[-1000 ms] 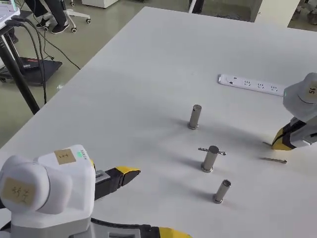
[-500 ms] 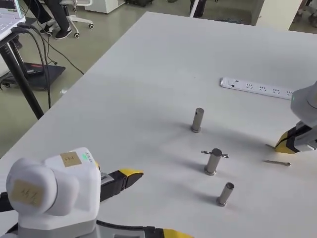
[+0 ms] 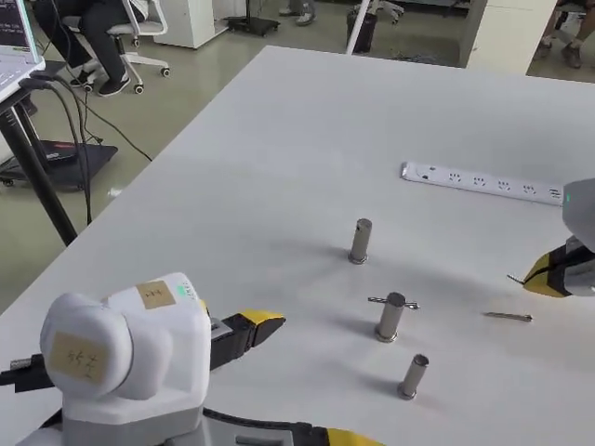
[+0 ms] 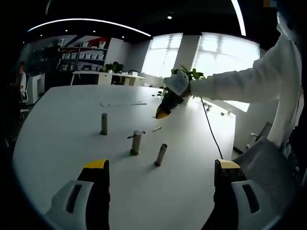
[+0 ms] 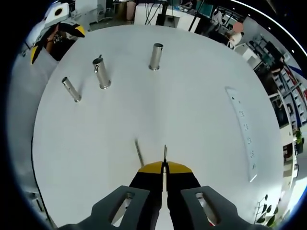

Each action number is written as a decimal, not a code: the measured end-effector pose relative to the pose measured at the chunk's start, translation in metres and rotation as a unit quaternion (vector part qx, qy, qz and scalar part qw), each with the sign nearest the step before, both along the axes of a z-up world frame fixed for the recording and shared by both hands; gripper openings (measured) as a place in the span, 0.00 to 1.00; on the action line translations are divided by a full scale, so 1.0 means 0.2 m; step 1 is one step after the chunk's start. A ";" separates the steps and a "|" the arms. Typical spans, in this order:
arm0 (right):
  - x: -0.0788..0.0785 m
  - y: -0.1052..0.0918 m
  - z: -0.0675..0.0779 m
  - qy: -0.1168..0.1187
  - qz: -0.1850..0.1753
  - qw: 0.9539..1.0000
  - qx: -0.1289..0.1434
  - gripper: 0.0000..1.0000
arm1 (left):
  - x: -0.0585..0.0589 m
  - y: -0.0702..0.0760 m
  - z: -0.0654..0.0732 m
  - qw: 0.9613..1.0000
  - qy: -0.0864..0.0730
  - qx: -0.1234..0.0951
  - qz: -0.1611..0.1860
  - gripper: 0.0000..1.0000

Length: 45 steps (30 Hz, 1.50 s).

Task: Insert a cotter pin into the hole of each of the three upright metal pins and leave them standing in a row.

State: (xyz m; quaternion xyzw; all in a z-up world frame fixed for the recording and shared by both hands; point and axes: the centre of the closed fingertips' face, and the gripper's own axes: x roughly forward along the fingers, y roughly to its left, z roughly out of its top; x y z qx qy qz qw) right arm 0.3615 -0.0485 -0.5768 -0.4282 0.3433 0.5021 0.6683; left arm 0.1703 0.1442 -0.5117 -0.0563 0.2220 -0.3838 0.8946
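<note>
Cotter pin (image 5: 164, 154) sat pinched in the right tool (image 5: 164, 166); best held level, square to the hole of the far metal pin (image 3: 360, 241). Left tool (image 4: 160, 167) gaped.

The left gripper (image 4: 161, 165) sits low over the near edge of the desk. Its two yellow-tipped jaws are spread wide apart with nothing between them, pointing forward across the surface. In the head view its white body lies at the bottom left, jaws aimed to the right. The right gripper (image 5: 164, 166) has its jaws pressed together, pinching a cotter pin (image 5: 164, 154) that sticks out past the tips. In the left gripper view it hangs above the desk with its tips tilted downward, on an arm in a white sleeve (image 4: 240, 81) reaching in from the right.
</note>
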 end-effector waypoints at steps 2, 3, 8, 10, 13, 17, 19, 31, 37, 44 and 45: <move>-0.02 0.00 0.05 -0.011 0.001 1.000 0.014 0.00 | 0.02 -0.04 0.02 1.000 0.002 -0.007 -0.006 0.89; -0.03 0.01 0.07 -0.014 0.000 1.000 0.021 0.00 | 0.02 -0.05 0.02 1.000 0.001 -0.010 -0.008 0.89; -0.10 0.03 0.17 -0.039 0.009 0.998 0.047 0.00 | 0.06 -0.14 0.06 0.999 0.007 -0.023 -0.021 0.89; -0.12 0.05 0.21 -0.046 0.011 0.997 0.060 0.00 | 0.06 -0.16 0.04 0.999 0.016 -0.014 -0.029 0.87; -0.18 0.10 0.27 -0.050 0.014 0.994 0.099 0.00 | 0.08 -0.19 0.03 0.999 0.021 -0.013 -0.035 0.85; -0.25 0.13 0.34 -0.054 0.018 0.990 0.131 0.00 | 0.11 -0.24 0.07 0.999 0.020 -0.023 -0.037 0.83; -0.28 0.15 0.37 -0.061 0.023 0.988 0.140 0.00 | 0.14 -0.26 0.08 0.999 0.020 -0.022 -0.040 0.80; -0.43 0.25 0.44 -0.088 0.039 0.977 0.188 0.00 | 0.27 -0.29 0.13 0.999 0.026 -0.019 -0.014 0.67; -0.47 0.28 0.46 -0.095 0.025 0.970 0.224 0.00 | 0.30 -0.33 0.19 0.997 0.034 -0.068 0.001 0.57; -0.55 0.30 0.48 -0.112 0.030 0.965 0.234 0.00 | 0.29 -0.40 0.20 0.994 0.062 -0.089 -0.020 0.42; -0.56 0.31 0.49 -0.110 0.029 0.964 0.241 0.00 | 0.29 -0.42 0.21 0.992 0.074 -0.101 -0.022 0.38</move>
